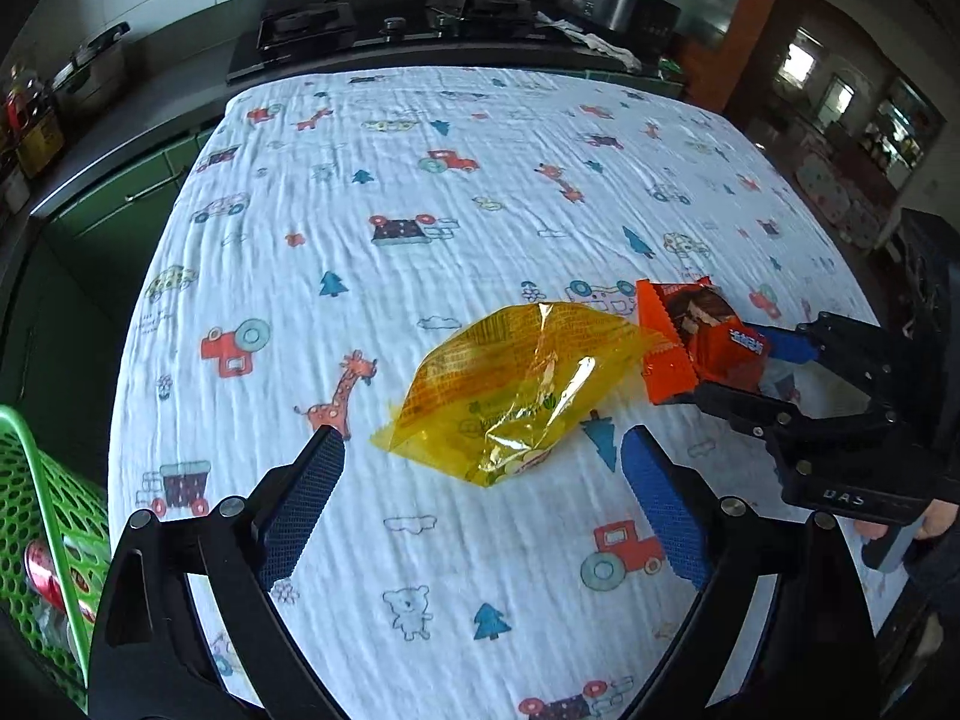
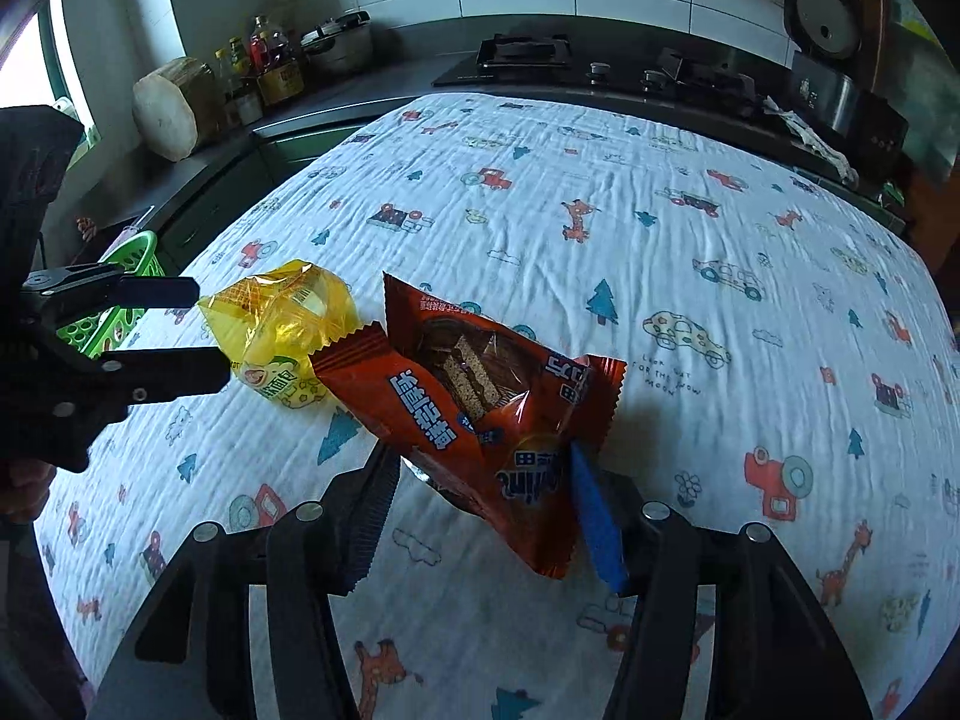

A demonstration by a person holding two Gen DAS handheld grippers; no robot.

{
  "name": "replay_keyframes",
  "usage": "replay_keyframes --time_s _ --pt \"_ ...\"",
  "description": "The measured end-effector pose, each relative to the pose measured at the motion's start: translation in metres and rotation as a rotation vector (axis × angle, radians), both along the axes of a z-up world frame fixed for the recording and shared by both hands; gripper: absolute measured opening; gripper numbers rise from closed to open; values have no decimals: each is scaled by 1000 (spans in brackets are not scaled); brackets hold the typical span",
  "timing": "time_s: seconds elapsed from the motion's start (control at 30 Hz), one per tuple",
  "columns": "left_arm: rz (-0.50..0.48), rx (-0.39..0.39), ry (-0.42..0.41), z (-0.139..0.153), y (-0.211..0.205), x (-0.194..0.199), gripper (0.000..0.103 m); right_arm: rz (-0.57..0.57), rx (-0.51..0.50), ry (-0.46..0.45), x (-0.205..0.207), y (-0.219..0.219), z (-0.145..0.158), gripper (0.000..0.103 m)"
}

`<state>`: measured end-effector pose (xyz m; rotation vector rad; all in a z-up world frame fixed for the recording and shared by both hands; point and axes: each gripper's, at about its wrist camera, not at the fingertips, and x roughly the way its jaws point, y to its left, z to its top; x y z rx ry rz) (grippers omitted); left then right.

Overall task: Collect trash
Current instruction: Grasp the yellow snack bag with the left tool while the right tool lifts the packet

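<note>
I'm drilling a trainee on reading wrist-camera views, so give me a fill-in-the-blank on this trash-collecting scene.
1. The right gripper is shut on the ____ wrapper.
2. The yellow wrapper lies on the patterned ____.
3. The left gripper is ____, its fingers on either side of the yellow wrapper.
4. The perforated basket at the table's edge is ____.

Missing words: orange; cloth; open; green

Tablecloth (image 2: 660,276) reads "LOOK OUT FOR THE MOON".
</note>
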<state>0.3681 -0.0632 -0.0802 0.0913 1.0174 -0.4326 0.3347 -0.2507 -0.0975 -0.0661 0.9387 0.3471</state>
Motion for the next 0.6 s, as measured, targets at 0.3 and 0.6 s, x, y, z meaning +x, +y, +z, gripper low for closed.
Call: replay_keyframes --time_s 0.3,0.6 --pt "-41 -66 3 -11 -11 16 83 -36 13 3 -17 -11 4 55" --pt "-48 -64 15 -19 -14 16 64 -46 19 2 -24 -10 4 55"
